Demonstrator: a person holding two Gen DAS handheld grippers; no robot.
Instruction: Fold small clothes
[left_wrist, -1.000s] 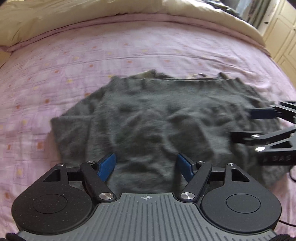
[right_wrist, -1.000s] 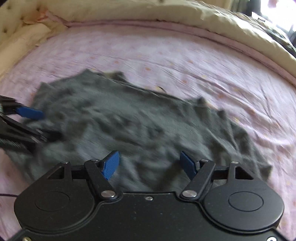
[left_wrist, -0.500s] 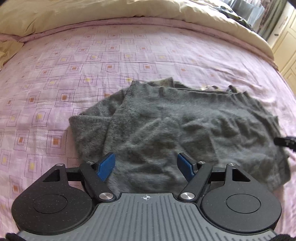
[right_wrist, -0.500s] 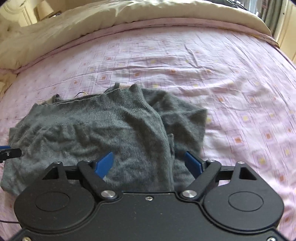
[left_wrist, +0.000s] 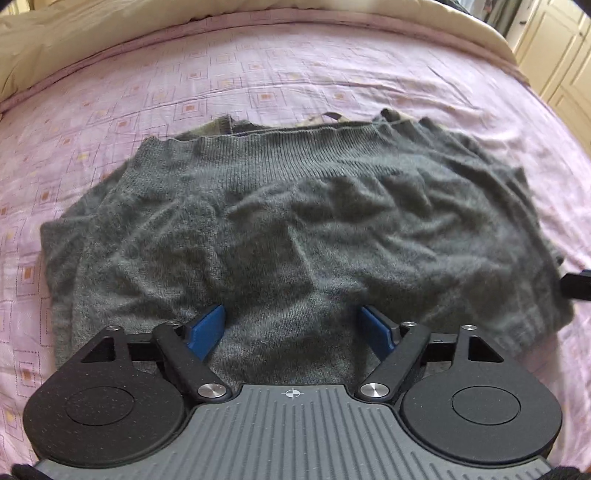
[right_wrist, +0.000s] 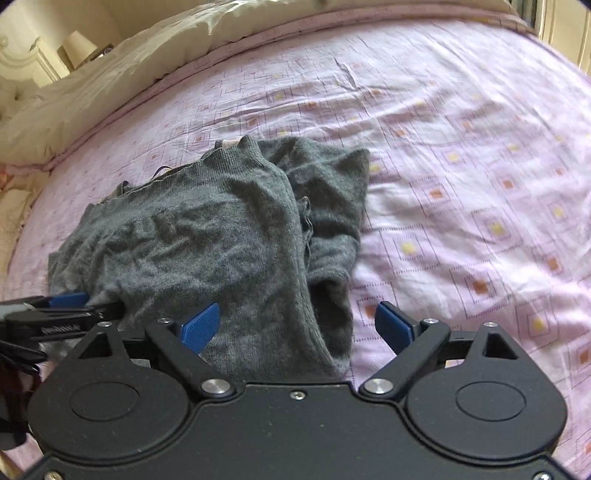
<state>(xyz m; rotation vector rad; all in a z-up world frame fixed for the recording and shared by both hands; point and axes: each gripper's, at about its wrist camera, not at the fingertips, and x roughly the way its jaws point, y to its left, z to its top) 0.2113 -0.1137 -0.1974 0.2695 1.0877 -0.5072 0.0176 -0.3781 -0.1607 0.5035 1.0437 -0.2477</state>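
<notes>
A bed (left_wrist: 332, 74) covered by one pink sheet (right_wrist: 461, 184) printed with small squares fills both views, and one cream duvet (right_wrist: 110, 85) is bunched along its far edge. Beyond the bed, cream cupboard doors (left_wrist: 554, 55) show at the far right of the left wrist view, and one lamp with a pale shade (right_wrist: 77, 46) stands at the far left of the right wrist view. One grey knitted sweater (left_wrist: 295, 229) lies on the sheet near the middle of the bed, wrinkled, with its ribbed hem turned toward the far side and a narrow strip of paler cloth peeking out behind that hem. Its right end is doubled over into a lumpy fold (right_wrist: 328, 206), and a flap sticks out from under its left edge. Nothing else rests on the sheet around it. The left gripper (left_wrist: 293, 330) sits over the near edge of the sweater with its jaws wide apart, holding nothing. The right gripper (right_wrist: 297, 326) is over the sweater's right end, its jaws also wide and empty, one blue fingertip (right_wrist: 201, 326) above the knit and the other above bare sheet. Each gripper shows at the edge of the other's view.
</notes>
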